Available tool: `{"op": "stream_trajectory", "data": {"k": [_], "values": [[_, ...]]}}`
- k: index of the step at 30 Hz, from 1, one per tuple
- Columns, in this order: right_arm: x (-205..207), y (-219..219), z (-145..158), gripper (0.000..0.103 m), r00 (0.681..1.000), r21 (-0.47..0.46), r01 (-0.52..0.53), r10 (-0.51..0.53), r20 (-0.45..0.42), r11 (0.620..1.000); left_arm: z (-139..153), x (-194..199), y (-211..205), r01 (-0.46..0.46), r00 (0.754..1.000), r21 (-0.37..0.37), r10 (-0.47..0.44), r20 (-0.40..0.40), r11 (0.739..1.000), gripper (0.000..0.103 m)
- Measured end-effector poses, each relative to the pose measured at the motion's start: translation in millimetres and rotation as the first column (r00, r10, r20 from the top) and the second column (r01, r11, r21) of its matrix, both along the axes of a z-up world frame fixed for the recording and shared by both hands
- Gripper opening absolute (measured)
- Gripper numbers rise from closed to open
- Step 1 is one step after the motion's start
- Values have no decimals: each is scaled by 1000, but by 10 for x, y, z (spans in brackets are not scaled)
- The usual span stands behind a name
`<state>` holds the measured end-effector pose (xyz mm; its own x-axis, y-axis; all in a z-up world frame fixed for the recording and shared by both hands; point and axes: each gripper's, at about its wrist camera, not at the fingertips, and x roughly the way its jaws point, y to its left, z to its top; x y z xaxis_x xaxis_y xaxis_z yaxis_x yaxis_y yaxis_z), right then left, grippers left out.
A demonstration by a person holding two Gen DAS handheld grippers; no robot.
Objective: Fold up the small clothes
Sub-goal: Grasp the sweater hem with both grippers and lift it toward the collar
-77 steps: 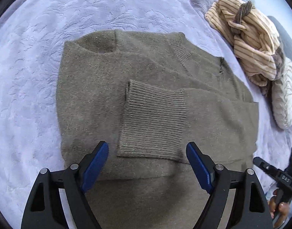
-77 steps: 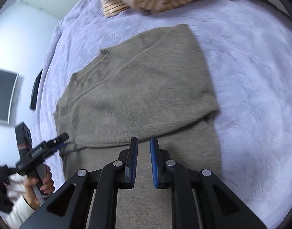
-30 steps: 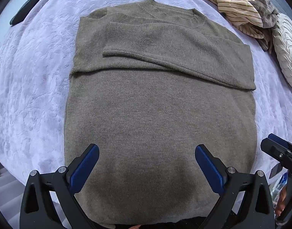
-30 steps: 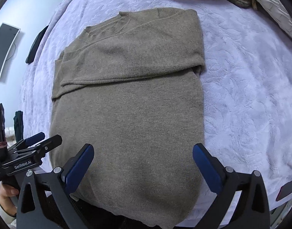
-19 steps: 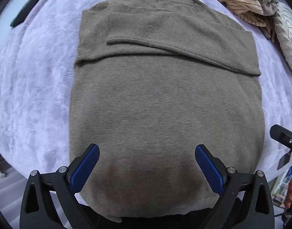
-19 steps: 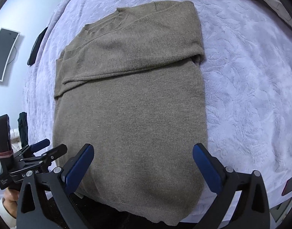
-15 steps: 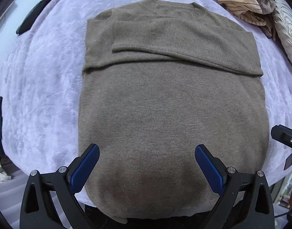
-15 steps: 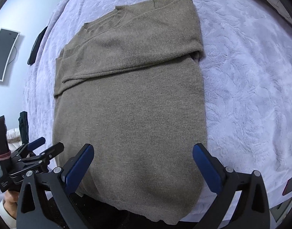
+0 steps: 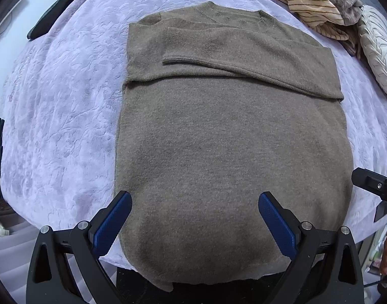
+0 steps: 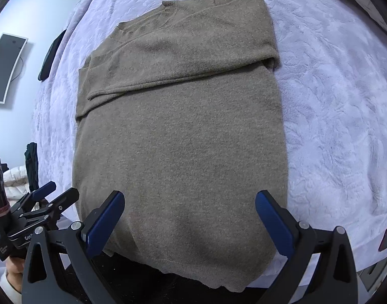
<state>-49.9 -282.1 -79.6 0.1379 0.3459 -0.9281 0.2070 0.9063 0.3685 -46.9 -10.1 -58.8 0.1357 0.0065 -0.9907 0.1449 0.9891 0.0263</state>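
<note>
An olive-brown knit sweater (image 9: 228, 136) lies flat on a lilac bedspread (image 9: 61, 106), collar at the far end, both sleeves folded across the chest. Its hem hangs slightly over the near bed edge. It also shows in the right wrist view (image 10: 180, 136). My left gripper (image 9: 194, 217) is open and empty above the hem's left part. My right gripper (image 10: 189, 217) is open and empty above the hem's right part. The left gripper's body (image 10: 36, 217) shows at the lower left of the right wrist view, and the right gripper's tip (image 9: 373, 182) at the right edge of the left wrist view.
A heap of striped beige clothes (image 9: 309, 2) and a white quilted garment (image 9: 375, 50) lie at the far right of the bed. A dark flat object (image 9: 54, 12) lies at the far left. A monitor (image 10: 4, 68) hangs on the left wall.
Both grippers have drawn back from the folded sleeves to the hem end of the sweater. The right gripper, narrow earlier, now stands wide open. The sweater has not moved.
</note>
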Motion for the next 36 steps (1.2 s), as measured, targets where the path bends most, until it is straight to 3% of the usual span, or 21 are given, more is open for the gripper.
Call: {"op": "stream_trajectory", "data": {"k": [9,17,22,28,32,36], "values": [[-387,134,-78,103,998,11,64,-63,-22,998,-164,-277,450,-20,1000,-69,19,-24,997,101],[-946,-48,-321,103,978,59,198,-194,-73,978,-388,-582,944,-88,995,-155,78,-69,984,101],[-1263,-271,-402,103,964,53,263,-259,-64,963,-556,-678,1025,-62,995,-235,40,-96,970,101],[-1320,-482,-586,103,958,58,285,-282,-54,957,-700,-703,991,-24,993,-293,-11,-118,956,101],[-1281,-516,-854,103,959,138,274,-261,-108,952,-726,-678,1004,-27,991,-342,-18,-129,939,101],[-1312,-430,-995,103,970,254,227,-196,-142,940,-699,-687,1105,-60,988,-436,-8,-152,898,101]]}}
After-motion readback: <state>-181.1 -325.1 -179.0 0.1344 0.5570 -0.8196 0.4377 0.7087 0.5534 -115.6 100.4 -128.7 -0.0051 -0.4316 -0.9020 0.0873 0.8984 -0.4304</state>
